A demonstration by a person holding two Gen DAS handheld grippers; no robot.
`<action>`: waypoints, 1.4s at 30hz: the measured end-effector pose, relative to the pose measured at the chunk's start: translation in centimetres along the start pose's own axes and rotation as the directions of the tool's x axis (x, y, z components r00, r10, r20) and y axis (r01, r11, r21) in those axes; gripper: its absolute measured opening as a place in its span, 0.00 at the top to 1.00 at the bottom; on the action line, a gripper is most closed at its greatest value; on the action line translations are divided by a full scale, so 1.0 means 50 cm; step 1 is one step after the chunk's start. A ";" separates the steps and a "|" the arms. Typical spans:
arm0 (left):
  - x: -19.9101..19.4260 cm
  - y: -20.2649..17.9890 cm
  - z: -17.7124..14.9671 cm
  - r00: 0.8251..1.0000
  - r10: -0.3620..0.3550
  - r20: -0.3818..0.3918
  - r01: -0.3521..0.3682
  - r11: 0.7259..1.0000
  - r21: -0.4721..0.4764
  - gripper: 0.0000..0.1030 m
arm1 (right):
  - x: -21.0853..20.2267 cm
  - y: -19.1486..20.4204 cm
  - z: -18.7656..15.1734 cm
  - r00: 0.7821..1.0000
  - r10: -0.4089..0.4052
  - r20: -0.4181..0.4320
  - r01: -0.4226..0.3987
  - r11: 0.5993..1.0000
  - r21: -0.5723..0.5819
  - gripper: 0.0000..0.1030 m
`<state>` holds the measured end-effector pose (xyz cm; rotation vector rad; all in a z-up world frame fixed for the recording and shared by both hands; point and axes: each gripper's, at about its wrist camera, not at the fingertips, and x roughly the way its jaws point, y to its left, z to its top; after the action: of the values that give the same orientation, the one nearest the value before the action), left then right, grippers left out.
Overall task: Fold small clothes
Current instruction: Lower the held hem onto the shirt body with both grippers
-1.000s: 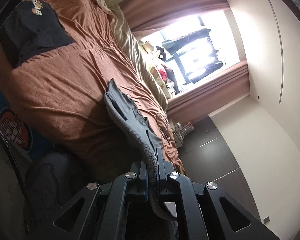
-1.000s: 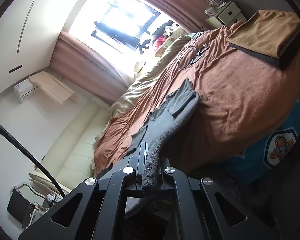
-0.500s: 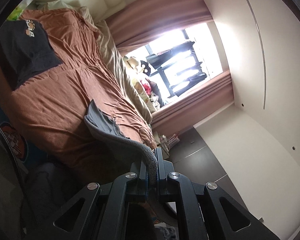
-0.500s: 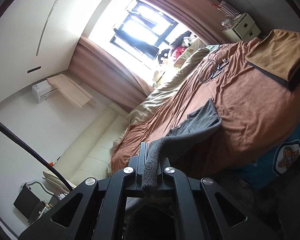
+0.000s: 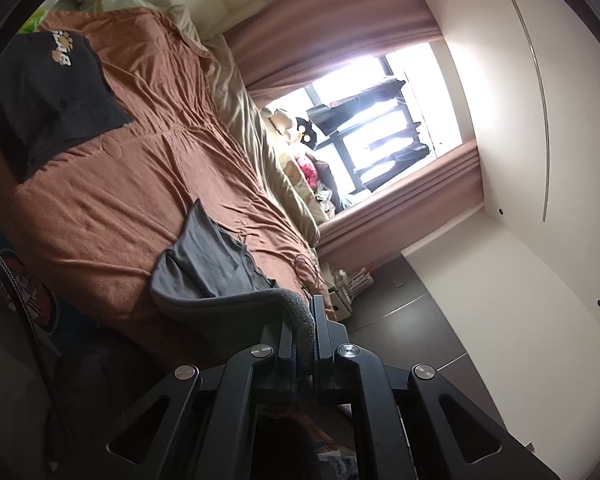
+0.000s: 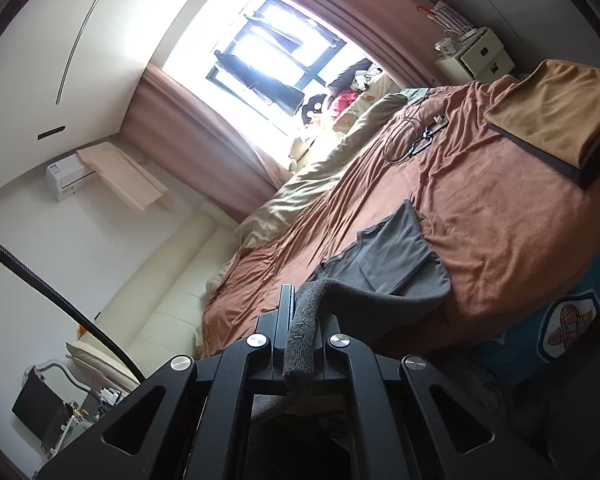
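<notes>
At the near edge of the bed (image 5: 112,184), a grey garment (image 5: 208,256) lies partly on the brown cover, its near hem lifted off the bed. Left gripper (image 5: 310,320) fully closed, fingers pinching one end of the thick hem. Right gripper (image 6: 300,312) also fully closed, pinching the hem's other end; the garment (image 6: 388,260) sags between the two grips and the far part rests flat on the cover. Black shirt (image 5: 48,92) sits folded toward the bed's far left corner, tan folded pile (image 6: 556,108) toward the far right corner, cable (image 6: 412,136) near the far edge, all well apart from the garment.

Risks, judged: both grips hold only a narrow strip of hem, so a fast swing forward could pull cloth out of one grip and leave the fold skewed. Uneven travel of the two hands would lay the hem crooked. Dragging the resting part could bunch it or ruck the cover. Folding too far might overshoot.
</notes>
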<state>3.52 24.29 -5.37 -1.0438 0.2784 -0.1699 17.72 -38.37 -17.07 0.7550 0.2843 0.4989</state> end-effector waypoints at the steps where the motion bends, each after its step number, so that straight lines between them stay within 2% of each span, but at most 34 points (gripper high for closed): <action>1: 0.009 0.000 0.006 1.000 0.005 0.000 -0.005 1.000 0.002 0.95 | 0.011 -0.002 0.005 1.000 -0.002 -0.002 0.002 1.000 0.001 1.00; 17: 0.249 0.039 0.142 0.990 0.128 -0.062 -0.128 0.992 0.014 0.95 | 0.219 -0.004 0.127 0.994 -0.101 -0.045 0.101 0.995 -0.007 1.00; 24: 0.370 0.052 0.199 0.976 0.198 -0.092 -0.196 0.980 0.031 0.95 | 0.335 0.006 0.190 0.979 -0.186 -0.087 0.183 0.982 -0.043 1.00; 28: 0.426 0.052 0.227 0.967 0.233 -0.102 -0.229 0.972 0.049 0.95 | 0.378 0.020 0.220 0.973 -0.206 -0.100 0.202 0.978 -0.049 1.00; 34: 0.515 0.083 0.256 0.945 0.304 -0.122 -0.298 0.952 0.065 0.95 | 0.459 0.015 0.258 0.957 -0.255 -0.140 0.248 0.966 -0.071 1.00; 39: 0.594 0.152 0.261 0.915 0.371 -0.159 -0.368 0.929 0.048 0.95 | 0.551 -0.020 0.268 0.924 -0.325 -0.200 0.317 0.946 -0.074 1.00; 42: 0.639 0.199 0.263 0.894 0.409 -0.182 -0.411 0.911 0.030 0.95 | 0.607 -0.042 0.267 0.897 -0.368 -0.244 0.358 0.930 -0.084 1.00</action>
<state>38.01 31.47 -12.46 -0.9568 0.6623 0.1190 49.70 -31.44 -11.31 0.5816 0.6437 0.2430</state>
